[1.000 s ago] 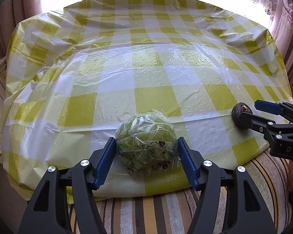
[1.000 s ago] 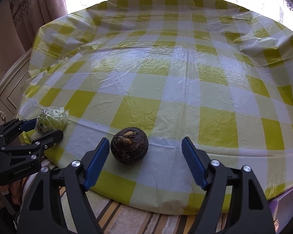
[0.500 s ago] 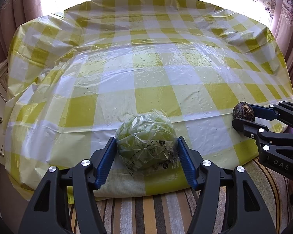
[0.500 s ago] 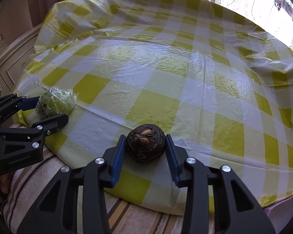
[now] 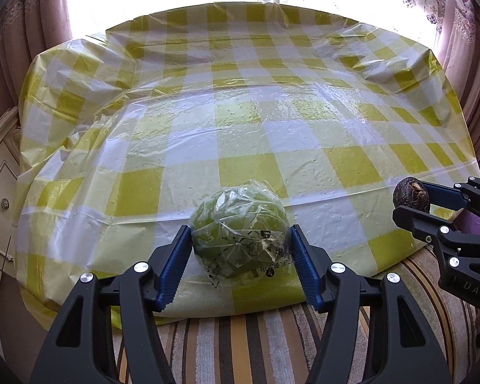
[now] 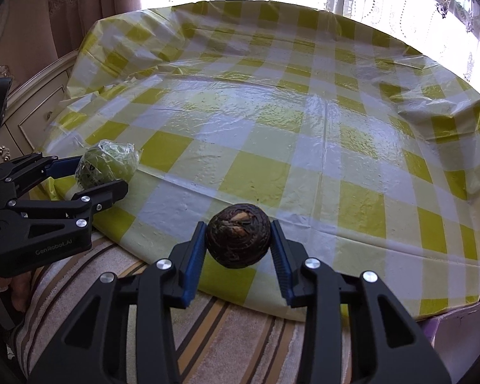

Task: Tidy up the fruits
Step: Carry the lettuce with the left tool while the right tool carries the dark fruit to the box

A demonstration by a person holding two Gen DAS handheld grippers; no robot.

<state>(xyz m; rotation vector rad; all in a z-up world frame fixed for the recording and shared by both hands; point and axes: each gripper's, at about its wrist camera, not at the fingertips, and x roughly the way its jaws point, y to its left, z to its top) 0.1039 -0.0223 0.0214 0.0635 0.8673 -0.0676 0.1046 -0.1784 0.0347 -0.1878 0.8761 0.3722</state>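
A green fruit in clear plastic wrap (image 5: 238, 233) lies near the front edge of the checked table. My left gripper (image 5: 240, 249) is shut on it, with a blue pad pressed against each side. The right wrist view shows this same wrapped green fruit (image 6: 107, 166) and left gripper (image 6: 99, 176) at the left. A dark brown round fruit (image 6: 238, 240) sits between the blue pads of my right gripper (image 6: 238, 244), which is shut on it close over the table's front edge. That brown fruit (image 5: 411, 193) and the right gripper (image 5: 414, 200) appear at the right of the left wrist view.
A yellow and white checked plastic cloth (image 5: 240, 128) covers the table, wrinkled along the far and side edges. Striped fabric (image 5: 240, 345) lies just in front of it. A cream cabinet (image 6: 32, 118) stands at the left, a purple box (image 6: 457, 323) at the lower right, with curtains and a bright window behind.
My right gripper's jaws came together on the brown fruit, and that gripper then shifted and rolled a little with it. The left gripper stayed on the wrapped green fruit.
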